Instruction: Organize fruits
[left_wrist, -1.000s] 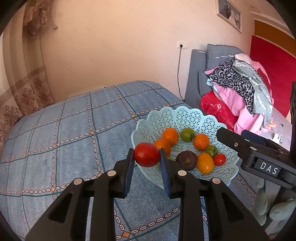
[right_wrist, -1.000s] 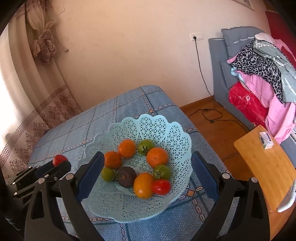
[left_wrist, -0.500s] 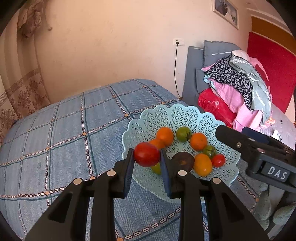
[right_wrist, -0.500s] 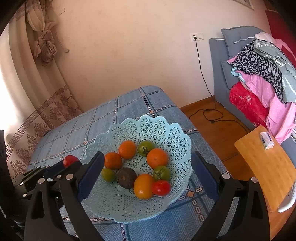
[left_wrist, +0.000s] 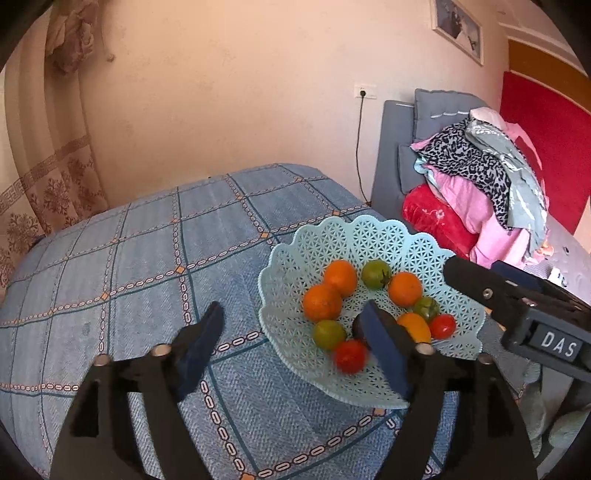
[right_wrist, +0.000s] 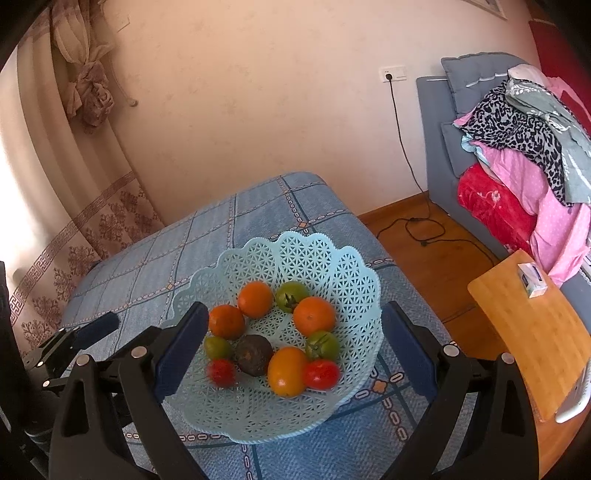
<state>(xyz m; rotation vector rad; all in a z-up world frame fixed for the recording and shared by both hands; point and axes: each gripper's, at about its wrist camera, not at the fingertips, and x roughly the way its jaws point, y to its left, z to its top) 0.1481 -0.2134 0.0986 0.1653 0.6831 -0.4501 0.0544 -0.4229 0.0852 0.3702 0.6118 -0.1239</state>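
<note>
The left gripper (left_wrist: 291, 328), jaws just sprung wide and empty over the basket (left_wrist: 369, 236) rim, has let its red tomato (left_wrist: 349, 356) drop among the fruit, apparently not yet settled given the blur, while the right gripper (right_wrist: 291, 347) waits wide open, holding nothing.

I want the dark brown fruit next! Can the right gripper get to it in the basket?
Probably yes. The right gripper is open, holds nothing, and points at the basket from above. The dark brown fruit lies uncovered, though a green fruit and a yellow one crowd its sides, so the fingers have little room.
</note>
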